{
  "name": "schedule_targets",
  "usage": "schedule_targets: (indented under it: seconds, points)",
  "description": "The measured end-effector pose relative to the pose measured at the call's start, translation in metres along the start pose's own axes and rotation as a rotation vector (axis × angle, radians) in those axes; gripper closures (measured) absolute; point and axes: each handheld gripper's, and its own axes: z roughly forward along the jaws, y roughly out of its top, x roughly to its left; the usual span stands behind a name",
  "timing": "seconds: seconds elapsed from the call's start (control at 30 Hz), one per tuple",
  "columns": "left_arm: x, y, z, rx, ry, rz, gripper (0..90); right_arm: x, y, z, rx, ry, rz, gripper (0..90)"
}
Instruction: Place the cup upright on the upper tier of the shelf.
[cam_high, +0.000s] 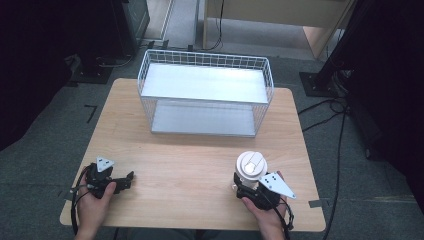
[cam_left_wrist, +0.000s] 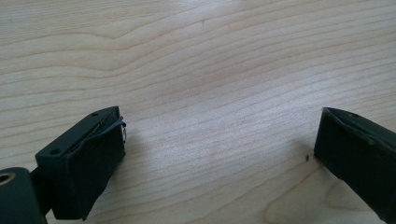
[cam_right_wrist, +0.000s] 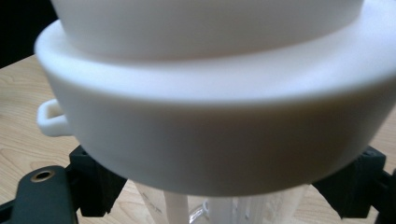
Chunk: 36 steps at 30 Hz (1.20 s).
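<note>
Now | high view: wire basket (cam_high: 205, 92) | right tool (cam_right_wrist: 219, 205) clamped on clear bottle (cam_right_wrist: 219, 212) under white lid (cam_right_wrist: 215, 130) | left tool (cam_left_wrist: 219, 154) apart

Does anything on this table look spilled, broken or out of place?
Nothing stands out. The white-lidded bottle stands upright in the right tool, the wire basket sits square on the table, and the left tool rests open.

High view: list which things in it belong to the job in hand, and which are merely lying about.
In the job:
- right gripper, closed on the clear cup
- clear cup with a white lid
- wire basket, a likely destination

Lying about:
- left gripper, open, resting on the table
- cables on the floor
</note>
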Motion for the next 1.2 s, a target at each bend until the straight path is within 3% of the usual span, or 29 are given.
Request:
schedule_targets:
  seconds: [0.43,1.2]
  points:
    - [0.0,0.0,0.0,0.001,0.0,0.001,2.2,0.002,0.006,-0.005,-0.056,-0.005,0.004,16.4]
    - [0.0,0.0,0.0,0.0,0.0,0.001,2.2,0.017,0.061,-0.006,-0.167,-0.011,-0.046,16.4]
